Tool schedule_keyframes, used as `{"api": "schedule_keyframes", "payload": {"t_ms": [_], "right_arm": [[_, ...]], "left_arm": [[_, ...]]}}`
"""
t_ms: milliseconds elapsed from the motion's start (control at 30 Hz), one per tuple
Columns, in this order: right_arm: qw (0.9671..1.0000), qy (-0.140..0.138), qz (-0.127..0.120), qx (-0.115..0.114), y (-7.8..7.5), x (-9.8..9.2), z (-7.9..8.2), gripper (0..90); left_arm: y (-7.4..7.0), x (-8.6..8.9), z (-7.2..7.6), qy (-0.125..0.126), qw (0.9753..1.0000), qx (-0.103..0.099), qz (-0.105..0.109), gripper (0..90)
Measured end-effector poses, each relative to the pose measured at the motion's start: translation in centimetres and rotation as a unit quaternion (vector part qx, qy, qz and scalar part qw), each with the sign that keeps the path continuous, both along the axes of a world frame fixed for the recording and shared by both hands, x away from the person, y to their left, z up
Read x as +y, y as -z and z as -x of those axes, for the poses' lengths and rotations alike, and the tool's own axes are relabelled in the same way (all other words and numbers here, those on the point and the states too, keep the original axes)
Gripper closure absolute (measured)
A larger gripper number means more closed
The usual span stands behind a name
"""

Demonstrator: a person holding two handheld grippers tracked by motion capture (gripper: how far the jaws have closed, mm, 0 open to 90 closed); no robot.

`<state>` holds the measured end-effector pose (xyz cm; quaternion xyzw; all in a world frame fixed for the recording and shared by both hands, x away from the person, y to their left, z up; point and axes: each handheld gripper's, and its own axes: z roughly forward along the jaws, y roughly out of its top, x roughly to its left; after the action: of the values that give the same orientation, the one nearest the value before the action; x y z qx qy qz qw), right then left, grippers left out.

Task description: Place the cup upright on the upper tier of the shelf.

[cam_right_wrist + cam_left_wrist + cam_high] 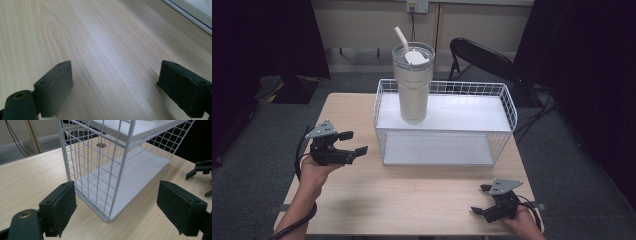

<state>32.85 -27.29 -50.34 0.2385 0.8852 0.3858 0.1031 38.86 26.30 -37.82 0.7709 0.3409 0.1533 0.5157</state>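
tumbler [413,85], cream, lidded, with straw: stands upright on the top shelf of the white wire rack [507,107], toward its left end, near the wire rail. left gripper [353,142]: held above the table [422,195] just left of the rack, jaws spread wide, nothing between them; its own view looks at the rack's near corner post [120,173] and lower shelf. right gripper [478,199]: low over the table's near right edge, well apart from the rack, jaws wide and empty over bare wood. risks, as judged: the tumbler is tall and narrow-based, so a push high on its body would tip it against or over the rail; a jaw pad [63,203] catching the wire mesh on the way up could jolt the light rack and rock the cup; the smooth tapered wall may slip in a one-sided grasp. lid seating cannot be confirmed from this distance, so spillage through the straw opening is possibly a further hazard.
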Motion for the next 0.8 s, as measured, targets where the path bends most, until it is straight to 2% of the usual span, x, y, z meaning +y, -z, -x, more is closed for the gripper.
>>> {"api": "schedule_keyframes", "payload": {"t_ms": [300,333,800], "right_arm": [[1.0,0.0,0.001,0.0,0.0,0.0,0.0,11.7],[1.0,0.0,0.0,0.0,0.0,0.0,0.0,11.7],[1.0,0.0,0.0,0.0,0.0,0.0,0.0,11.7]], "left_arm": [[1.9,0.3,0.3,-0.004,0.9999,0.014,0.002,15.7],[2.3,0.3,0.4,-0.004,0.9998,0.015,0.007,15.7],[4.2,0.5,1.0,-0.005,0.9996,0.026,0.005,15.7]]}}
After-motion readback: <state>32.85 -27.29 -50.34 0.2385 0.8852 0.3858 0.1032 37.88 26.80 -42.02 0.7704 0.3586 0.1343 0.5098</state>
